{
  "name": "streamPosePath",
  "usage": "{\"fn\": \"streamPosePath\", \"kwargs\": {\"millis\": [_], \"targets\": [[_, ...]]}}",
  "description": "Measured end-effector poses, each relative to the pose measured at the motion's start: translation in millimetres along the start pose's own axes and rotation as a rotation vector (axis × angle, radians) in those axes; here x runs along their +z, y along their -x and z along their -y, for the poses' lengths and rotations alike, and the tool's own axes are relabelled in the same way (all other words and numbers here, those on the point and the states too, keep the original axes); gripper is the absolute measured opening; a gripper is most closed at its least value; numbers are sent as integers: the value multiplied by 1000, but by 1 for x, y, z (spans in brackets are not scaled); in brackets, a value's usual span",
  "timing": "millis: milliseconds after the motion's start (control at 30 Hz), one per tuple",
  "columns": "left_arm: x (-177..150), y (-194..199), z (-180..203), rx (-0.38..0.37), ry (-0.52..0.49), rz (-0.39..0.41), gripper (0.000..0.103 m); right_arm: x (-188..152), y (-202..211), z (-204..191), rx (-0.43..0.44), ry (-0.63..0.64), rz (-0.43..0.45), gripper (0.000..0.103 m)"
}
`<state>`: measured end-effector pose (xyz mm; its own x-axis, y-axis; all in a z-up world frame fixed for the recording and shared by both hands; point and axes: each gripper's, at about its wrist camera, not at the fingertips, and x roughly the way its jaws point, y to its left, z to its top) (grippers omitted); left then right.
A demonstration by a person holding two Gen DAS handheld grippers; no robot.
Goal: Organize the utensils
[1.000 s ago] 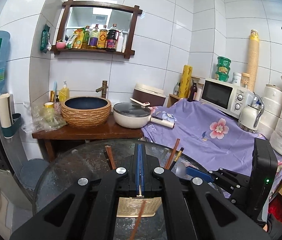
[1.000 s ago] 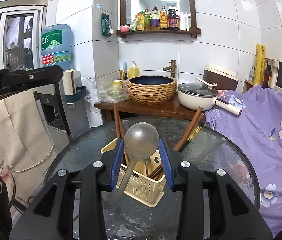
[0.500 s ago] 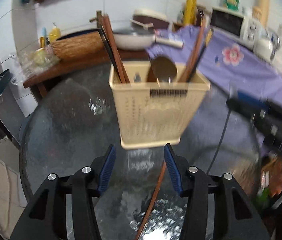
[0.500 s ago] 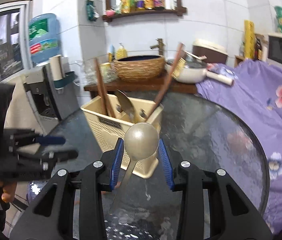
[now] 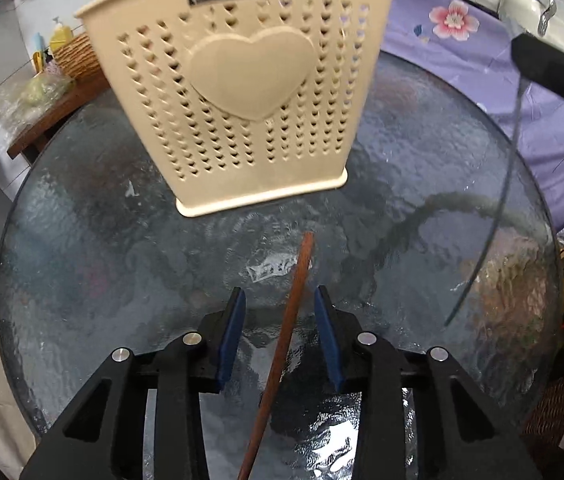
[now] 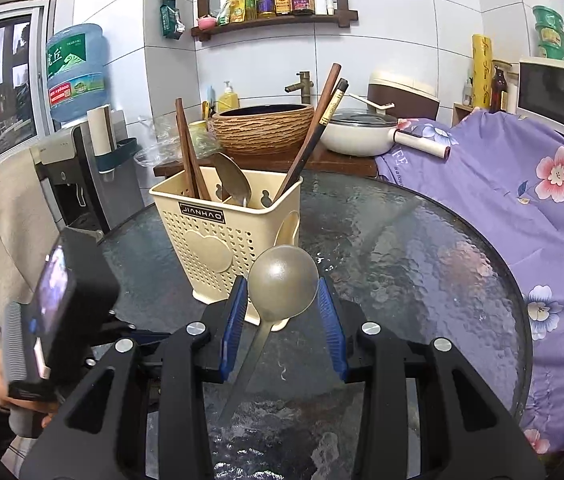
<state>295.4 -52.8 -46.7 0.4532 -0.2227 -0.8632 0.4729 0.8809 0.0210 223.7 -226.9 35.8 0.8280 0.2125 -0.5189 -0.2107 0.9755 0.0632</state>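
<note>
Now your left gripper, jaws just narrowing yet untouching, straddles the thin brown wooden chopstick: light, stiff, rolls easily, so pinch mid-shaft.

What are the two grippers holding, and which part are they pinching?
The right gripper holds a spoon, pinched by its round bowl, handle hanging down. The left gripper holds nothing: its jaws have been closing around a chopstick lying on the table, not pinching it.

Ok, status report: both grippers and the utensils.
Left gripper closing around chopstick on table, pads clear. Right gripper shut on spoon. Holder ahead, nothing blocking.
</note>
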Motion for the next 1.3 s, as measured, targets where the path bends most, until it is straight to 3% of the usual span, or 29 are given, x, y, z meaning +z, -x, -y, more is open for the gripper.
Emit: {"fn": "streamPosePath", "kwargs": {"millis": [500,933,1067,1300], "targets": [[16,-19,20,3,-28,-27,10,-2,1,4,9,-18,-5,37],[21,-23,25,-5,11,-1,7,1,1,8,3,-36,-4,37],[21,-2,16,-14,43,53,7,3,4,9,23,-44,4,37],[24,73,-7,-32,137,248,7,12,13,8,85,-68,18,37]]}}
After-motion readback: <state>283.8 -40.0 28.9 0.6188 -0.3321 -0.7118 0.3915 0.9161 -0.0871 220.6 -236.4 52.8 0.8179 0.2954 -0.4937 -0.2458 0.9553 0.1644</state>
